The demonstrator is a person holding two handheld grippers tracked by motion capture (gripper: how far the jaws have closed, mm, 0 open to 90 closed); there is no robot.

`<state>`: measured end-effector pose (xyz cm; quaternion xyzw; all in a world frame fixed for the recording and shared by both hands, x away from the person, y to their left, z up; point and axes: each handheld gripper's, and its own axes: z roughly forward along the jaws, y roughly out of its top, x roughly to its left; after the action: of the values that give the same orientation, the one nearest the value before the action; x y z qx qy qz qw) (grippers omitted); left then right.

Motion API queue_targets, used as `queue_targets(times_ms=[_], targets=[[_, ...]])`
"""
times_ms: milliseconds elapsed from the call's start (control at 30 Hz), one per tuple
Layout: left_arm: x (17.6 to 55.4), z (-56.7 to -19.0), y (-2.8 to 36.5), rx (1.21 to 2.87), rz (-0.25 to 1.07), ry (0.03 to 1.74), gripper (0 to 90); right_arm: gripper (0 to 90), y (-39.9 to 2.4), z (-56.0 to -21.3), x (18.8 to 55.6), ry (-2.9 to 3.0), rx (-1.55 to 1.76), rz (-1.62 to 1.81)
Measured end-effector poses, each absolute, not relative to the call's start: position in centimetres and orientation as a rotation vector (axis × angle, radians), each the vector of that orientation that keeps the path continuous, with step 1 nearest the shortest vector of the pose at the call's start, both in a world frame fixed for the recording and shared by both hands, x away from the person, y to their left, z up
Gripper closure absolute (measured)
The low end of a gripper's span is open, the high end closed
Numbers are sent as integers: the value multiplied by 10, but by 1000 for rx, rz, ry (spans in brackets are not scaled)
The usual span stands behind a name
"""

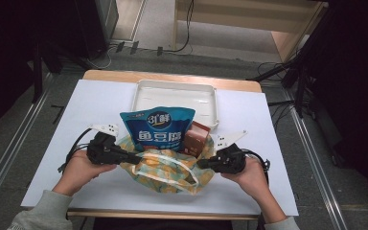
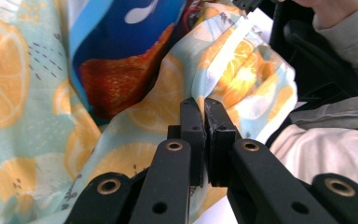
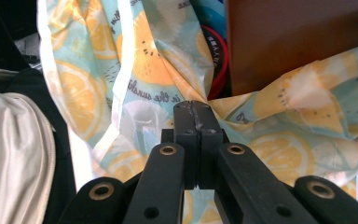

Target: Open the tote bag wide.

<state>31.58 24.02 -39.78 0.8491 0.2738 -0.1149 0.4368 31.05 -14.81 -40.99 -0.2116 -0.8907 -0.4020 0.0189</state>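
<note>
Both tongs are clenched on the lemon-print cloth bag (image 1: pixel 165 167): the left gripper (image 1: pixel 133 157) pinches its left edge and the right gripper (image 1: pixel 202 163) its right edge, fabric nipped between the pads. That bag lies just in front of the white tray (image 1: pixel 175 88), holding a blue snack pouch (image 1: pixel 157 128) and a brown carton (image 1: pixel 196 139) upright inside
</note>
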Motion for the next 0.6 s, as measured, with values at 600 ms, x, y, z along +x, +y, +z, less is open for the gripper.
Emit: queue_targets(times_ms=[600], targets=[[287,-418,242,2074,-331,706,856,900,-149,-424,296,-2718,-642,-1243]])
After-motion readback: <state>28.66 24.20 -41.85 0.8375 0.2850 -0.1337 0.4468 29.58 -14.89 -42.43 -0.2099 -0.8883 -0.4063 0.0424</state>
